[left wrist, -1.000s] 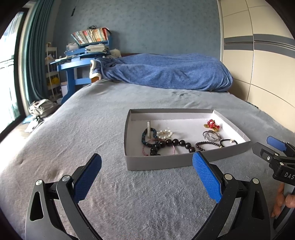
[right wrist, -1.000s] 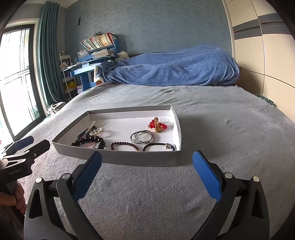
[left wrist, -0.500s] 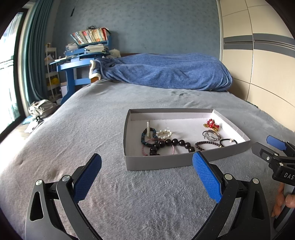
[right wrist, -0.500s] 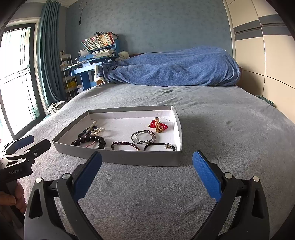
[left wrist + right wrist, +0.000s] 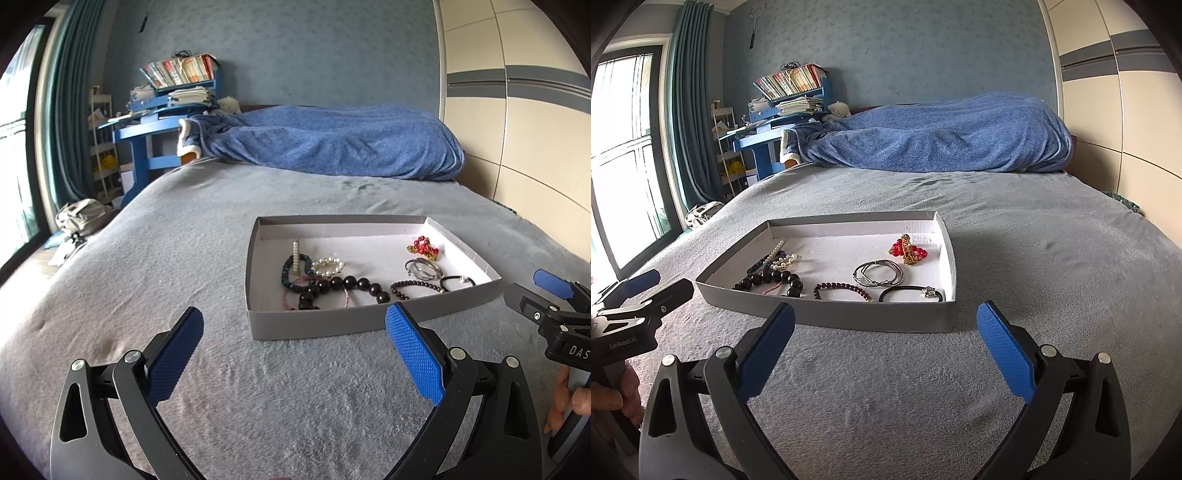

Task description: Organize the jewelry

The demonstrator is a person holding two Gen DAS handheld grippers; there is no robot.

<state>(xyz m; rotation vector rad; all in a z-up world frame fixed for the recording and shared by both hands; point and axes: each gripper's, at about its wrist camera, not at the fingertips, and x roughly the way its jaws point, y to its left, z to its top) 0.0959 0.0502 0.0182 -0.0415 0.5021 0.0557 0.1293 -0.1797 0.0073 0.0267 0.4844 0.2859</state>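
A shallow grey box (image 5: 317,325) with a white floor lies on the grey bed, also in the right wrist view (image 5: 871,318). It holds a big black bead bracelet (image 5: 347,286), a pearl bracelet (image 5: 327,266), a dark teal bead bracelet (image 5: 290,273), a small dark bead bracelet (image 5: 842,290), silver bangles (image 5: 879,277), a black cord bracelet (image 5: 910,294) and a red bead piece (image 5: 908,251). My left gripper (image 5: 293,352) is open and empty, just short of the box's near wall. My right gripper (image 5: 884,350) is open and empty, near the box's right front corner.
The grey bedspread (image 5: 147,266) spreads all round the box. A blue blanket heap (image 5: 332,147) lies at the far end. A blue desk with books (image 5: 166,107) and a curtain stand at the left, a wardrobe (image 5: 517,129) at the right.
Both grippers have crept slightly closer to the box; nothing in the box has moved.
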